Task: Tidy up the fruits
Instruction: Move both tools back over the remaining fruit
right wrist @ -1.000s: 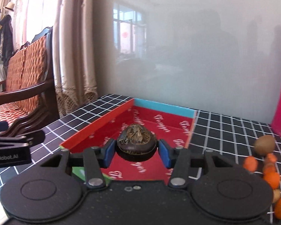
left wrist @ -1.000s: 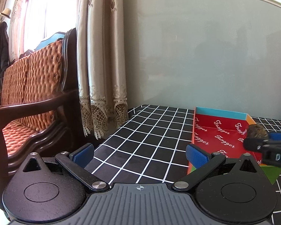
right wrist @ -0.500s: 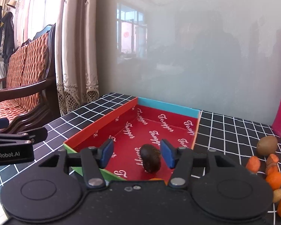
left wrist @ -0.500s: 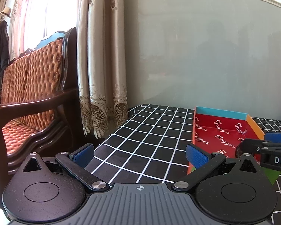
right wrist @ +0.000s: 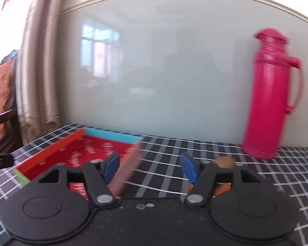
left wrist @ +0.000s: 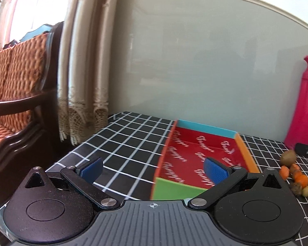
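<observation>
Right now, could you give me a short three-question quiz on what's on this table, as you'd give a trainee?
1. True or false: the right hand-held gripper is gripping a fruit.
2. Which colour is the far wall of the red tray? A) blue B) green C) yellow
3. Fill in: the loose fruits lie on the side of the tray nearer the pink ____.

Key: 1 false, its jaws are apart with nothing between them; 2 A; 3 flask.

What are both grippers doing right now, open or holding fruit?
Left gripper: open, holding nothing, in front of the red tray.
Right gripper: open, holding nothing, over the checked tablecloth beside the tray.
</observation>
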{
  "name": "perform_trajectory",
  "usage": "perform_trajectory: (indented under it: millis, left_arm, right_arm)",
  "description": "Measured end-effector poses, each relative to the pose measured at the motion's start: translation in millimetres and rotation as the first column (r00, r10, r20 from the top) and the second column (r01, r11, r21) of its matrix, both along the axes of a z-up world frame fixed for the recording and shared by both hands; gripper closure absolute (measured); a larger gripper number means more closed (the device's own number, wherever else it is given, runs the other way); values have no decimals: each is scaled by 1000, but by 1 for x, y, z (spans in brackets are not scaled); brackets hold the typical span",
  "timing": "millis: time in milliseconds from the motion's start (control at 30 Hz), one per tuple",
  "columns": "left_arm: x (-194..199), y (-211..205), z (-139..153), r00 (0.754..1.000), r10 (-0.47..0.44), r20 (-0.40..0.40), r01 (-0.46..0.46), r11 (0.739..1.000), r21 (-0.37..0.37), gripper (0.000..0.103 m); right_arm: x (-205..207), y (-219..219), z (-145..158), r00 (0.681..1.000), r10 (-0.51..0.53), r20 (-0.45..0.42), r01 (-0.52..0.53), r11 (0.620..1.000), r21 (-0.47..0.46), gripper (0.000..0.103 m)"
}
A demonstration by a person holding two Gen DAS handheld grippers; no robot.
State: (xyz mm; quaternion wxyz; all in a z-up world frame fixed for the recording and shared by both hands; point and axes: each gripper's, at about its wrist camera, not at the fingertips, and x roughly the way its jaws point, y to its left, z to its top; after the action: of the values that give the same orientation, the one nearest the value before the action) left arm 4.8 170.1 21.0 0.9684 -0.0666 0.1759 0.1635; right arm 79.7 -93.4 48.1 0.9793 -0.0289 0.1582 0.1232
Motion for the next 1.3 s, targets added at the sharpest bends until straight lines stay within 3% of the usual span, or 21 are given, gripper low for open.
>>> perform_trajectory:
  millis: [233,400,500,767,900,1033,1300]
  left_arm:
    - [10,-35,2,997,-77,9,77,997,29,0]
    - [16,-66,0,986,-168,7,168,986,12,0]
    - [21,-89,-3,972,-234,5,234,972,11,0]
    - [33,-150,-6,970,-242,-25,243,966,86,0]
    - [34,-167,-10,961,-276,-30,277,960,44,0]
    - [42,-188,-17,956,-287,-66,290,956,48,0]
    - [48,-235,-25,925,-375,-64,378,924,54,0]
  right_arm:
    - [1,-72,2,984,-177,-16,178,982,59,38]
    - [-5,-108,3,968,-249,-17,250,965,81,38]
    - [-8,-124,0,961,-276,-17,276,959,67,38]
    - [-21,-159,-2,946,-323,-26,324,944,61,38]
    - [-26,-172,-4,941,-338,-23,338,939,57,38]
    - [-31,-185,-6,935,-353,-25,354,934,47,38]
    - [-39,-213,-12,918,-396,-33,397,917,39,38]
